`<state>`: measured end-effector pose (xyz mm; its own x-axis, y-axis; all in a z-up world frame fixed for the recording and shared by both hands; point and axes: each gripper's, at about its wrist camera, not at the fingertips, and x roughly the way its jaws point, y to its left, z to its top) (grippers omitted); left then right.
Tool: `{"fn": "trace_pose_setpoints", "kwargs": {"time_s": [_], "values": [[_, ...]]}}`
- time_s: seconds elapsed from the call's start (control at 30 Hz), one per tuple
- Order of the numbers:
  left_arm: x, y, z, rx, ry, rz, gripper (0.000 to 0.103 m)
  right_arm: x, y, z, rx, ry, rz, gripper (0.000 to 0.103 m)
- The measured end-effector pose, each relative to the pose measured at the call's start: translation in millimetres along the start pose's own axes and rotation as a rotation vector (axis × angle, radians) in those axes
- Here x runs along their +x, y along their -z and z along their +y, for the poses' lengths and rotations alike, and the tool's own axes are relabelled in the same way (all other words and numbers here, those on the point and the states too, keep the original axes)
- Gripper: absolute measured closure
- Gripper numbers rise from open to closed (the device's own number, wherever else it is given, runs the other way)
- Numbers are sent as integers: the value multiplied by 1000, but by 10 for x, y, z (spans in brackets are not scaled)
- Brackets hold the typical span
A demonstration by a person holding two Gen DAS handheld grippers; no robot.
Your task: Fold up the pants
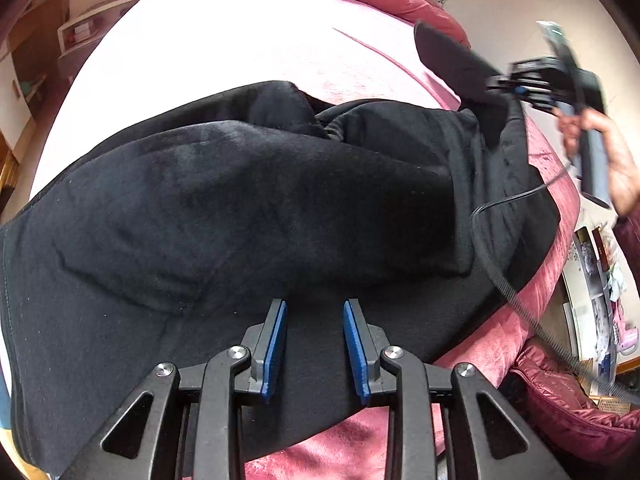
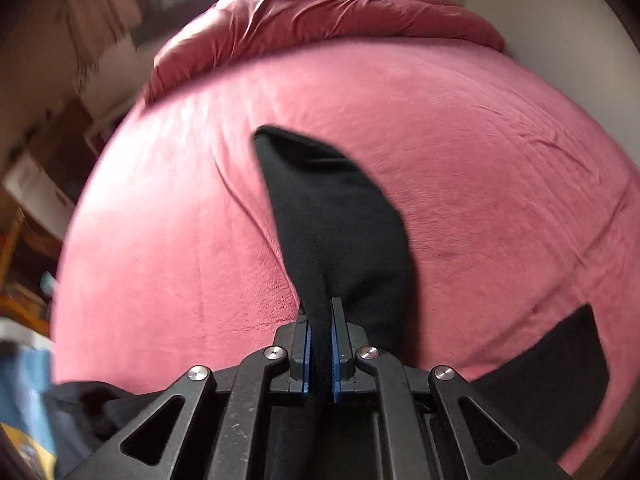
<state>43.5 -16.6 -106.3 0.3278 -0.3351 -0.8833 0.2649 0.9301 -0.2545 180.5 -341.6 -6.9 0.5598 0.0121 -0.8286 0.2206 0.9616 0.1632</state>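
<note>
Honestly, the risk I see sits with the right gripper [image 2: 320, 344]: its blue pads are clenched on only a narrow strip of the black pants [image 1: 256, 208], and the lifted leg end flaps loose beyond the tips. If the cloth is thick and heavy, as it looks, a quick swing could drag it out of that pinch, or the leg could land twisted and spoil the fold. The trailing cable [image 1: 504, 280] draped across the fabric might also snag. The left gripper [image 1: 315, 346] hangs released, jaws apart, just above the near part of the pants, gripping nothing. The pants are soft, matte and fleecy, spread in a bunched heap across the pink bed [image 1: 240, 40], one leg raised off it.
</note>
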Motion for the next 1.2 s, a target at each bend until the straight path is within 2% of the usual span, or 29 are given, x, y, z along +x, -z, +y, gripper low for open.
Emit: {"fn": "trace_pose_setpoints", "kwargs": {"time_s": [0.17, 0.27, 0.37, 0.47, 0.53, 0.63, 0.7, 0.8, 0.97, 1.1, 1.17, 1.2], "values": [[-144, 72, -77, 57, 9, -18, 73, -572, 287, -804, 242, -123, -85, 96], [-152, 93, -198, 94, 12, -19, 73, -772, 665, -1394, 413, -151, -129, 96], [-137, 114, -327, 125, 18, -13, 73, -710, 1168, -1920, 603, -191, -107, 96], [-125, 126, -470, 176, 23, -8, 73, -564, 1619, -2202, 686, -206, -59, 94], [-83, 138, -561, 211, 20, 0, 73, -538, 1843, -2349, 718, -195, -33, 88], [7, 94, -682, 250, 18, 18, 73, -558, 2020, -2513, 748, -179, -36, 88], [55, 112, -767, 270, 15, 31, 73, -612, 2041, -2638, 775, -191, -67, 87], [136, 118, -865, 294, 13, 54, 73, -657, 1965, -2827, 796, -182, -103, 71], [189, 103, -968, 327, 4, 64, 73, -660, 1727, -3117, 811, -142, -127, 71], [262, 69, -1040, 317, 2, 71, 73, -554, 1595, -3229, 824, -82, -85, 71], [257, 57, -1060, 317, 5, 71, 73, -483, 1553, -3263, 813, -60, -68, 81], [247, 59, -1063, 318, 7, 68, 73, -477, 1500, -3245, 797, -61, -65, 95]]}}
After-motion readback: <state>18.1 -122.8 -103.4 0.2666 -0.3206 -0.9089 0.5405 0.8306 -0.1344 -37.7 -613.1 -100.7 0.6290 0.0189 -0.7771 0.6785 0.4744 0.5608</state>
